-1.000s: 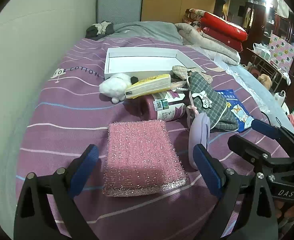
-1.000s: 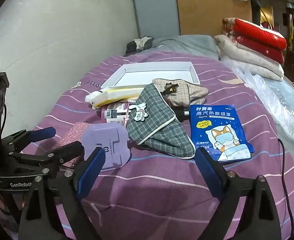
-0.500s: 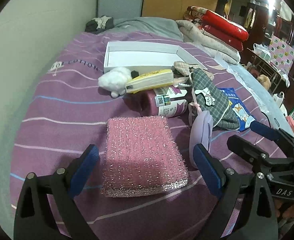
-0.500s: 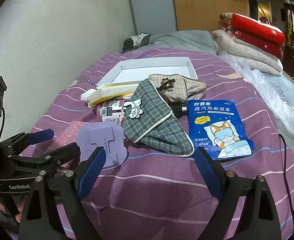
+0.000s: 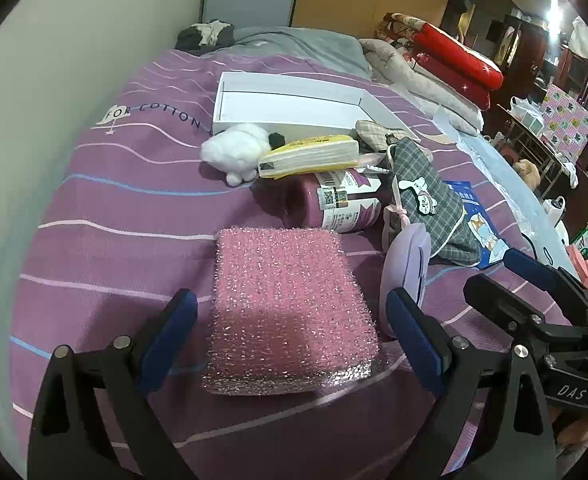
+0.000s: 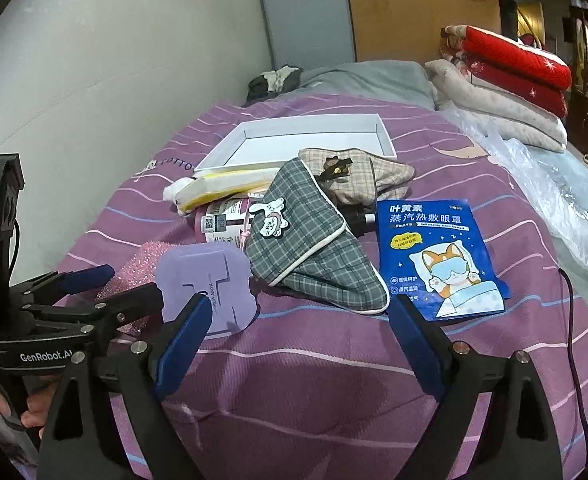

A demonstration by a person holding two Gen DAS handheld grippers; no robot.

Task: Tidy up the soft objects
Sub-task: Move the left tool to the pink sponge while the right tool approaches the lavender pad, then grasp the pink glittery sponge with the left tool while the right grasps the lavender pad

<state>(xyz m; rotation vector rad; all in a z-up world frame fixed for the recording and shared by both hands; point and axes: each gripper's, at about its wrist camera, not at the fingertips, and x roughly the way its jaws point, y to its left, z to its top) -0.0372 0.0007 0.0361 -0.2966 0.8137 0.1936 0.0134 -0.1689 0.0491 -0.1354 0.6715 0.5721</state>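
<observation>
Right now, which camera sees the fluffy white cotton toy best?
The left wrist view: the fluffy white cotton toy lies in plain sight beside the white box. In the right wrist view only a sliver peeks past the yellow packet.

1. The purple striped bedsheet bore the words "FOR COTTON" in dark letters beside a small white bird mark.
2. "DAS" stood in white on the black body of the right gripper, as the left wrist view showed it.
3. "GenRobot.AI" stood in white on the black body of the left gripper, seen from the right wrist view.
4. The blue packet carried large Chinese characters, "叶黄素 蒸汽热敷眼罩", above a cartoon dog in an eye mask; its small print could not be read.
5. The lilac foam card had small lettering that looked like "PULA ANYA".
6. The purple bottle showed a barcode and a QR code; its text was too small to read.
</observation>
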